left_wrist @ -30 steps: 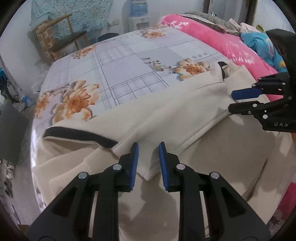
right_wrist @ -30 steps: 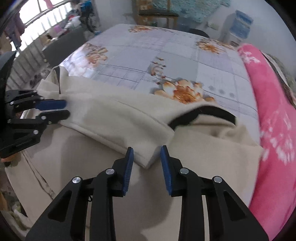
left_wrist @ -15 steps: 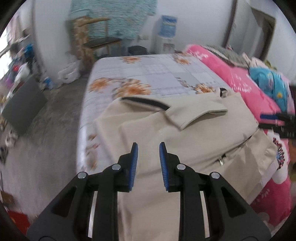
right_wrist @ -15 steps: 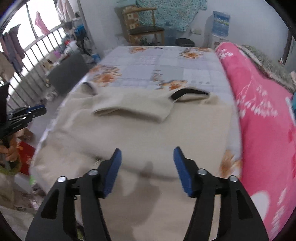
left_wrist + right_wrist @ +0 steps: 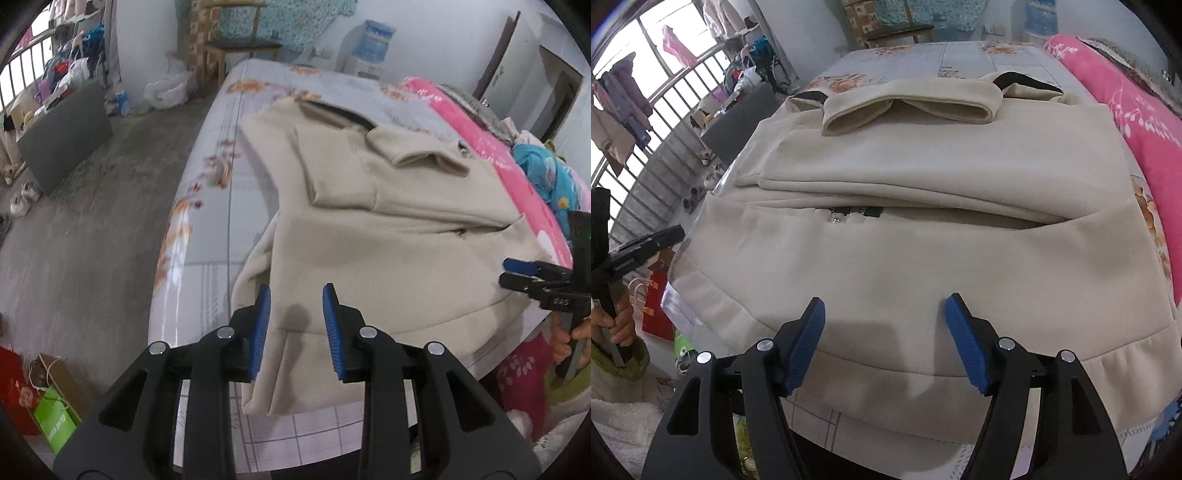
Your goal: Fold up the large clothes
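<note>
Beige jacket (image 5: 923, 258) is spread on the bed (image 5: 221, 184), sleeves folded across it, beyond both claws. Nothing is pinched: the right claw (image 5: 884, 314) is spread wide, the left claw (image 5: 295, 299) narrowly parted, both opening above the hem.

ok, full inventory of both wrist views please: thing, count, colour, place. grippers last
jacket: 1, cream with black trim, spread on the bed, sleeves folded in across the upper part
bed sheet: 1, pale grey check with orange flowers, under the jacket
blanket: 1, pink floral, along the bed's right side
chair: 1, wooden, beyond the far end of the bed
water dispenser: 1, white with blue bottle, by the far wall
paper bags: red and green, on the floor left of the bed
shoes: a few, pale, on the floor at left
left gripper: black, blue pads, jaws opening, nothing between them, over the jacket's near left corner
right gripper: black, blue pads, jaws opening wide, nothing between them, over the hem
</note>
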